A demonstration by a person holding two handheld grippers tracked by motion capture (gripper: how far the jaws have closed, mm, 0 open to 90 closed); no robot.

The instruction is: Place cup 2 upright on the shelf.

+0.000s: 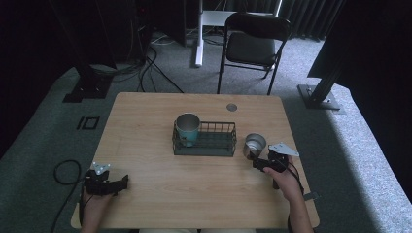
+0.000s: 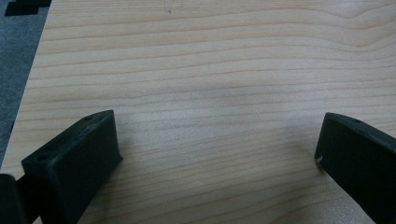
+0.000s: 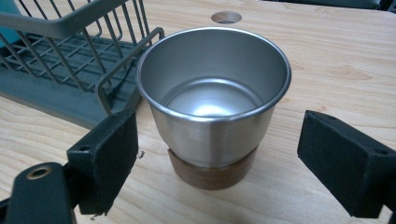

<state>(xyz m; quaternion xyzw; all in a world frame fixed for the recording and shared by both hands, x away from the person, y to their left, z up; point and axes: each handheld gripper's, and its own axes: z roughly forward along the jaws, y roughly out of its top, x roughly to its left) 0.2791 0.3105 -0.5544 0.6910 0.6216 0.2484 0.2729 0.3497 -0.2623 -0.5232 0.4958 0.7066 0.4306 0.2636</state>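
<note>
Right gripper (image 3: 215, 158) jaws spread, unladen; steel cup (image 3: 212, 100) upright, dead ahead between them, untouched. Left gripper (image 1: 108, 183) released, well apart.

Open wood is offered across the lower centre of the light wooden table (image 1: 160, 194). At centre right, passage is blocked by the green wire rack (image 1: 214, 144) and the steel cup with a wooden base (image 1: 254, 144) just beside it.

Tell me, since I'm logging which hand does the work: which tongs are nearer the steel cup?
Right. The right tongs stand open around the steel cup, jaws either side without touching. The left tongs sit open at the table's near left corner, far from it.
</note>
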